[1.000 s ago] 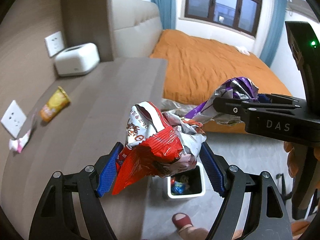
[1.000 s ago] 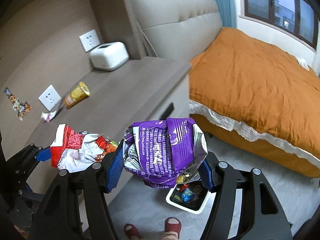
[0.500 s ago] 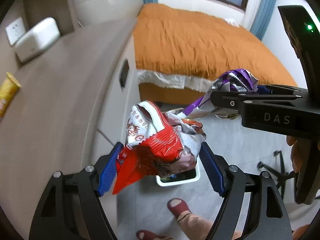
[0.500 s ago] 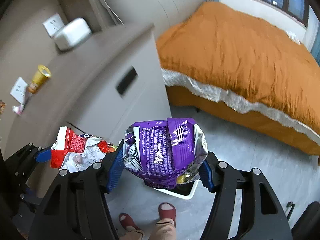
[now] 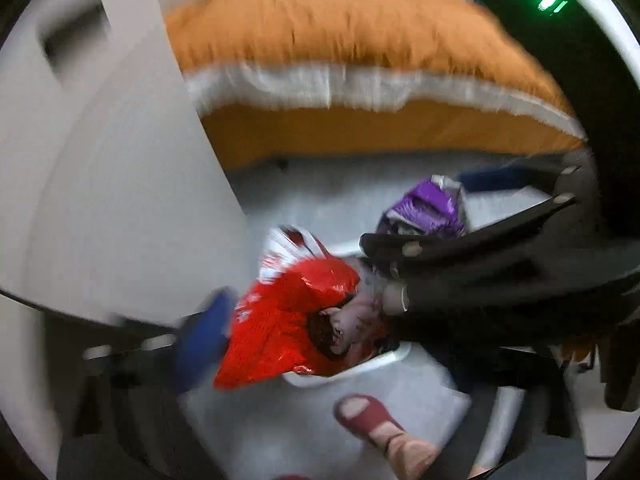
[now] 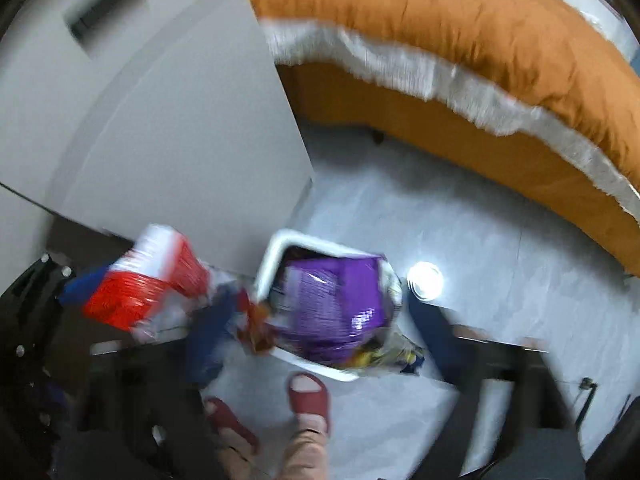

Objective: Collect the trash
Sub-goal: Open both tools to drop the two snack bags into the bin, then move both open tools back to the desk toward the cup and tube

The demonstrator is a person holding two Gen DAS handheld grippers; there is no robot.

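— Right wrist view first: what is your right tool [image 6: 320, 320] doing?

— Its jaws are opening, the blue pads standing wide at lower centre. The purple wrapper [image 6: 332, 308] is sitting between them, and with the blur I cannot make out any pad pressing on it. It is lying over the mouth of the white trash bin [image 6: 276, 252], which is standing on the pale floor [image 6: 500, 240] at the middle of the frame.

— And the left tool [image 5: 304, 320]?

— In the left wrist view its jaws are opening too. I am seeing only the blue left pad, at lower left just beside the red wrapper [image 5: 288, 320]; the other side is hidden behind the right tool's black body. The red wrapper is hanging over the bin's white rim, at frame centre.

— What else is around?

— The bed with the orange cover [image 6: 460, 20] is running across the top, a grey cabinet [image 6: 180, 120] is filling the upper left, and my feet in red slippers [image 6: 308, 396] are showing at the bottom edge.
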